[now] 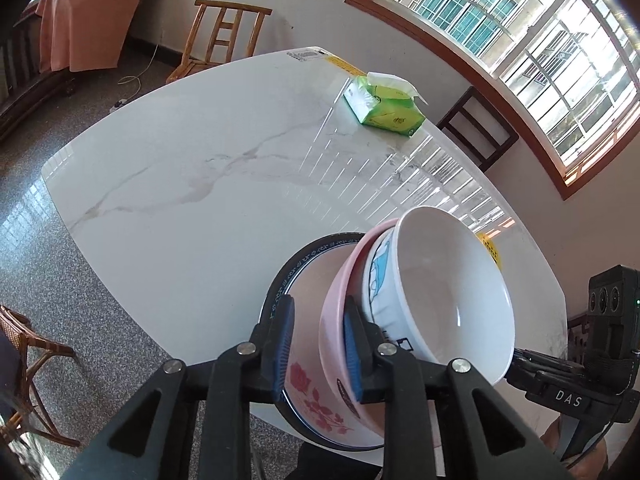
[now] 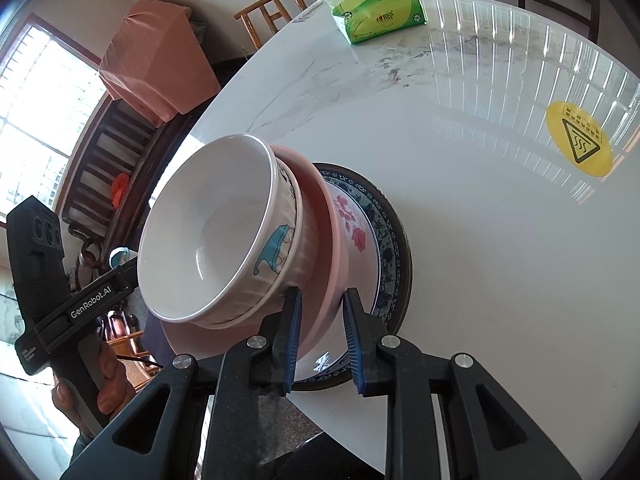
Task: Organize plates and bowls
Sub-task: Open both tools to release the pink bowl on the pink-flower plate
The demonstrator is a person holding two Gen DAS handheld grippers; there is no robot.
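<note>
A stack stands at the near edge of the white marble table (image 1: pixel 192 160): a dark-rimmed plate with blue pattern and red flowers (image 1: pixel 308 400), a pink bowl (image 1: pixel 336 328) on it, and a white bowl with a blue drawing (image 1: pixel 452 292) nested in the pink one. The same plate (image 2: pixel 384 256), pink bowl (image 2: pixel 332 240) and white bowl (image 2: pixel 216 232) show in the right wrist view. My left gripper (image 1: pixel 318 344) straddles the pink bowl's rim, jaws partly closed around it. My right gripper (image 2: pixel 320 336) straddles the pink bowl's rim from the opposite side.
A green tissue pack (image 1: pixel 384 108) lies at the table's far side, also in the right wrist view (image 2: pixel 380 16). A yellow warning sticker (image 2: pixel 578 144) is on the tabletop. Wooden chairs (image 1: pixel 224 36) stand around the table. A barred window (image 1: pixel 520 40) is behind.
</note>
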